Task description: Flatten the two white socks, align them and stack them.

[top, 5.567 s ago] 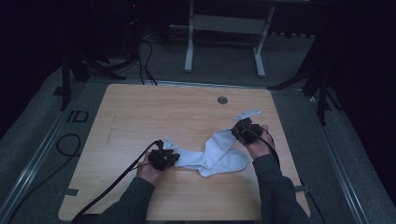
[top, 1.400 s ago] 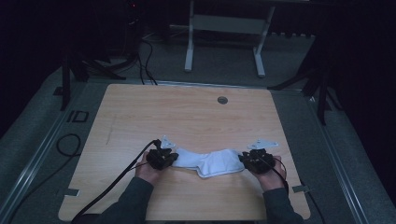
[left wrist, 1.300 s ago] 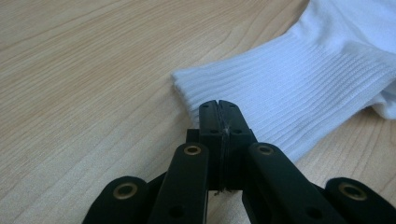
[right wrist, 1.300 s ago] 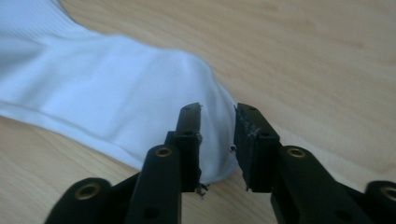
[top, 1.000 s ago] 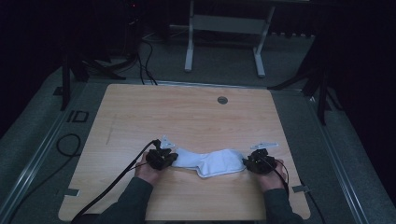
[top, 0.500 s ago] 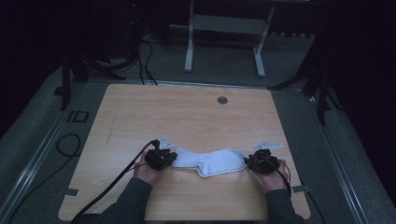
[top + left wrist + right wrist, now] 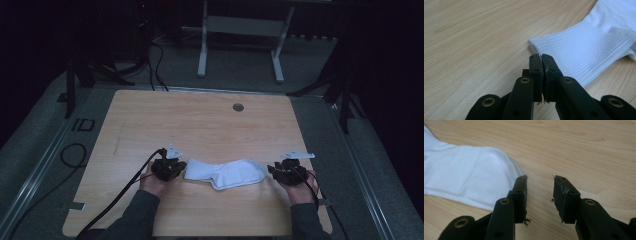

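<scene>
White sock (image 7: 225, 173) lying flat on the bench (image 7: 200, 120), toward the bench's 6 o'clock edge, between my two tools. My left tool (image 7: 541, 55) sits at the sock's 9 o'clock. Its jaws have just eased apart and stand all but together, with a thin slit between them and no cloth in it. The ribbed cuff (image 7: 574, 50) lies just beyond the tips. My right tool (image 7: 540, 180) sits at the sock's 3 o'clock. Its jaws have just been opening and are now spread, with bare wood between them. The toe end (image 7: 474, 175) lies just beside one jaw.

Risks, as I judge them:
- **Snagging:** the frayed pad edges of either tool may catch the knit as I draw back, dragging an end and rumpling the laid-out sock.
- **Dragging the cuff:** the left jaws are barely parted, so a sideways pull may take the cuff along.
- **Folding the toe:** a low sweep of the right tool toward 9 o'clock may nudge the toe into a fold.

Hard to make out:
- The high view is dim, so the jaws merge with my hands there.
- I cannot tell whether the left tips touch the cuff or rest just short of it.
- The middle of the sock has a lumpy edge, and I cannot tell whether it hides a fold or a second layer.
- My forearms are cut off at the lower edge of the high view.
</scene>
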Motion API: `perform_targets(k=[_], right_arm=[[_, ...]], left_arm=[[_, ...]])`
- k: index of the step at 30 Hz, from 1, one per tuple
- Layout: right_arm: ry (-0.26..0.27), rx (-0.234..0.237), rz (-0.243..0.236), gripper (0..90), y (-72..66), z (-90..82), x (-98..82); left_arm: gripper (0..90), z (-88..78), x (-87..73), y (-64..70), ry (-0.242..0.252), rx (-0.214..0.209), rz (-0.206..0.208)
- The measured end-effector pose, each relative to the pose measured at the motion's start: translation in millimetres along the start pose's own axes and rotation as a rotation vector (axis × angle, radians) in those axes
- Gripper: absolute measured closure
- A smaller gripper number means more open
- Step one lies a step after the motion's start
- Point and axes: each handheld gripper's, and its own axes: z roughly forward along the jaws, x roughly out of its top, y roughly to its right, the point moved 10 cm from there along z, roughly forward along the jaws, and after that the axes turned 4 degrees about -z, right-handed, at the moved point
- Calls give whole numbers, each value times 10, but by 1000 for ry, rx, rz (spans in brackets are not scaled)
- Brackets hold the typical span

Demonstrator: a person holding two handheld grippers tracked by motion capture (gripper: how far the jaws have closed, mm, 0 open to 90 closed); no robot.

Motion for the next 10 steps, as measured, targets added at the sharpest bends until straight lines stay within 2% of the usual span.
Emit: perform_targets(k=[10], right_arm=[[0, -12, 13, 629, 71, 17, -33]], left_arm=[[872, -22, -45, -83, -10, 15, -13]])
